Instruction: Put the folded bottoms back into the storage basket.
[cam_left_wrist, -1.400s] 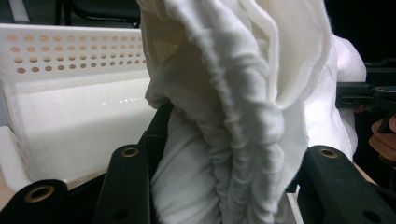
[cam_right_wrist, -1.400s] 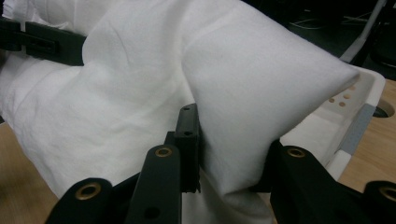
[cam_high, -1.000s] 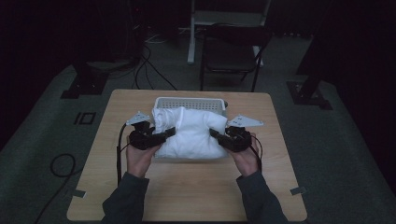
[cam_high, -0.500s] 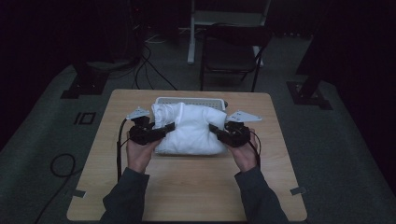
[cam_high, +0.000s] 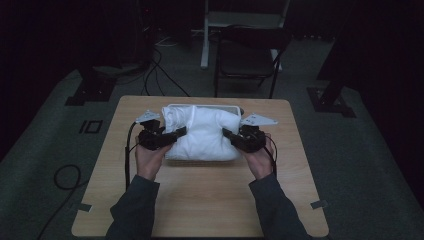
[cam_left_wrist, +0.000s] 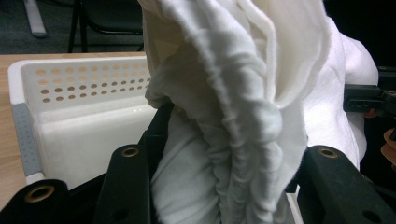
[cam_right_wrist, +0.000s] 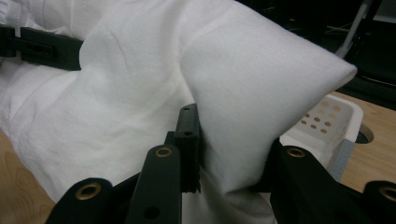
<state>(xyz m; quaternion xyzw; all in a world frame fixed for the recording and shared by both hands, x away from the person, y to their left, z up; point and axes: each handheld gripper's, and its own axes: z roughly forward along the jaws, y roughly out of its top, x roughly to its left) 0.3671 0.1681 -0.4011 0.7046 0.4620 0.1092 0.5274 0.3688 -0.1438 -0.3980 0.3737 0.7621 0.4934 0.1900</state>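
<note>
A: What are the fingers (cam_left_wrist: 126, 182) doing on the left gripper (cam_high: 159, 138)?

B: They are pinching a bunched, gathered fold of the white cloth (cam_high: 202, 134); the fabric is spilling up between them and over their tips.

A: And where is that cloth sitting?

B: It is lying as a puffy bundle over the white perforated basket (cam_left_wrist: 70, 93), which is standing on the wooden table (cam_high: 200, 200) toward its far edge. The bundle is covering most of the basket, with only the rim showing behind it.

A: What about the right gripper (cam_high: 242, 138)?

B: Its fingers are clamping a smooth corner of the same cloth, which is rising to a peak above them. The basket's wall is showing just beyond, at the right of that gripper's view.

A: And the person?

B: Both forearms, in dark sleeves (cam_high: 135, 210), are reaching in from the near edge, one hand at each end of the bundle.
</note>
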